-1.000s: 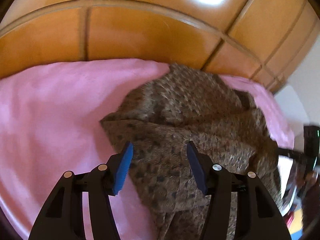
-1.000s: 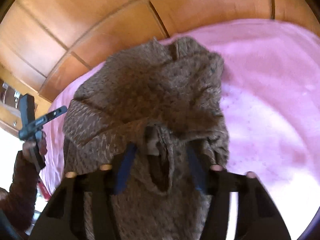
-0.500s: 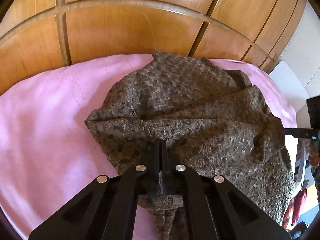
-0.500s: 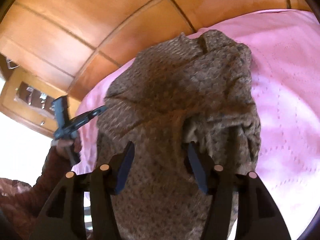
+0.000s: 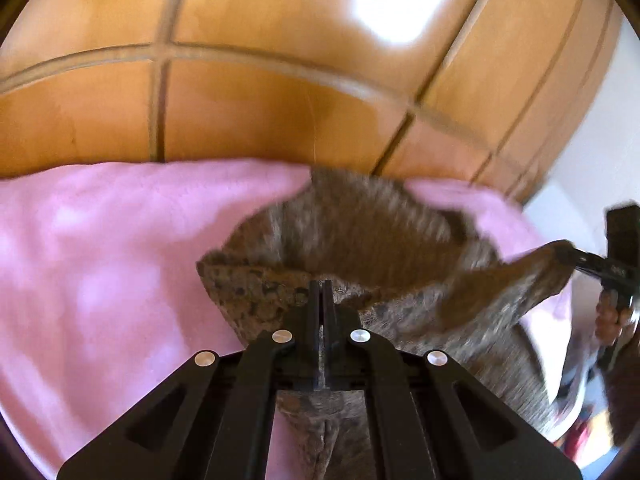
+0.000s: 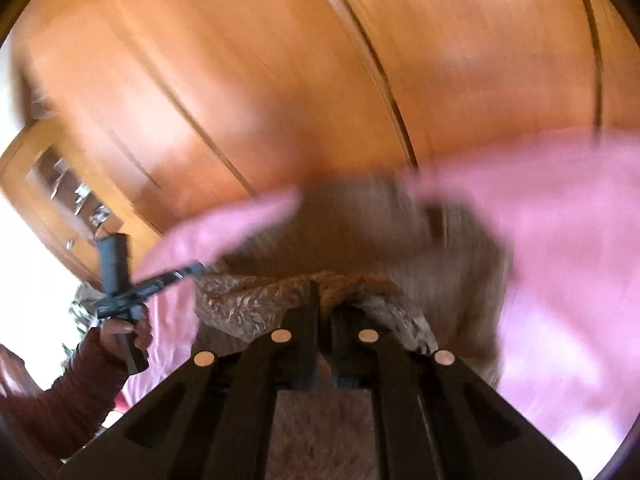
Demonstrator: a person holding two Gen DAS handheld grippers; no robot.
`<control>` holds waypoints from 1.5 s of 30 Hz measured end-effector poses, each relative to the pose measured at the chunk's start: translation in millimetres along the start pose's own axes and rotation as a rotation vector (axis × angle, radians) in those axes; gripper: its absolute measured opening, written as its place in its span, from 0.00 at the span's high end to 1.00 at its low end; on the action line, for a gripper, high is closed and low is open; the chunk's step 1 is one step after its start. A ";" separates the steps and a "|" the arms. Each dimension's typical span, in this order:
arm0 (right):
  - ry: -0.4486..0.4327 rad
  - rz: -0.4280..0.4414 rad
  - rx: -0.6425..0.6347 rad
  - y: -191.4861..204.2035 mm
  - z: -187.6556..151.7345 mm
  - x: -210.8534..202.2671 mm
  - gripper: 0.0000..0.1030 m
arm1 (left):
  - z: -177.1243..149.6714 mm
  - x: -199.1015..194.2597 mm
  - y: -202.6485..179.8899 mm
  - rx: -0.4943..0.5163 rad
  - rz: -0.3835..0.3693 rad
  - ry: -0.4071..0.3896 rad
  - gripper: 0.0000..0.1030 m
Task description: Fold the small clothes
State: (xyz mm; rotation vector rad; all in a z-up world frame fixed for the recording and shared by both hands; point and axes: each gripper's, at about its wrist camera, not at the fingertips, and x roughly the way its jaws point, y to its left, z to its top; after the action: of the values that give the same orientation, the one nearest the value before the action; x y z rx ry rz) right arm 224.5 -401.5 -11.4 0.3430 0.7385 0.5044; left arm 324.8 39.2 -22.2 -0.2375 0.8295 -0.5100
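A brown patterned knit garment (image 5: 360,248) lies over a pink bed cover (image 5: 100,260). My left gripper (image 5: 321,286) is shut on its near edge and holds that edge lifted. My right gripper (image 6: 325,290) is shut on another part of the same garment (image 6: 248,300), also lifted. Between the two grips the cloth hangs stretched. In the left wrist view the right gripper (image 5: 612,268) shows at the far right, pulling a corner. In the right wrist view the left gripper (image 6: 152,284) shows at the left. Both views are blurred by motion.
A tall wooden wardrobe (image 5: 280,80) stands behind the bed. The pink cover (image 6: 560,240) spreads wide to either side of the garment. A wooden shelf unit (image 6: 60,188) stands at the left in the right wrist view.
My left gripper shut on the garment's edge first, then my right gripper shut on it too. Both have lifted, and the crumpled garment now hangs stretched between them.
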 end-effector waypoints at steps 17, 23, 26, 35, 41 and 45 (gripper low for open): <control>0.114 -0.059 0.313 -123.1 -31.3 53.3 0.34 | -22.0 -6.3 8.9 -0.177 0.045 0.003 1.00; 0.202 -0.214 0.254 -113.6 -26.1 101.2 0.94 | -37.4 -11.7 -12.5 -0.075 0.047 -0.011 1.00; 0.177 -0.282 0.161 -96.5 -26.7 102.2 0.95 | -32.5 -2.2 -21.9 -0.046 0.025 -0.003 1.00; 0.177 -0.445 0.055 -98.7 -35.1 129.3 0.92 | -26.4 62.7 8.3 -0.140 0.193 0.161 1.00; 0.107 -0.381 0.076 -80.3 -43.7 86.1 0.48 | -61.2 -9.8 16.0 -0.222 0.000 0.134 1.00; 0.128 -0.338 0.120 -72.8 -70.4 56.5 0.48 | -103.3 -39.1 9.9 -0.237 -0.099 0.169 1.00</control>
State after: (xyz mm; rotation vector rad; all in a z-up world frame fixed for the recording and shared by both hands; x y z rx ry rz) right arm 232.9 -422.3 -125.2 0.2918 0.9325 0.1633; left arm 228.4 67.5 -69.0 -0.4599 1.0480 -0.5290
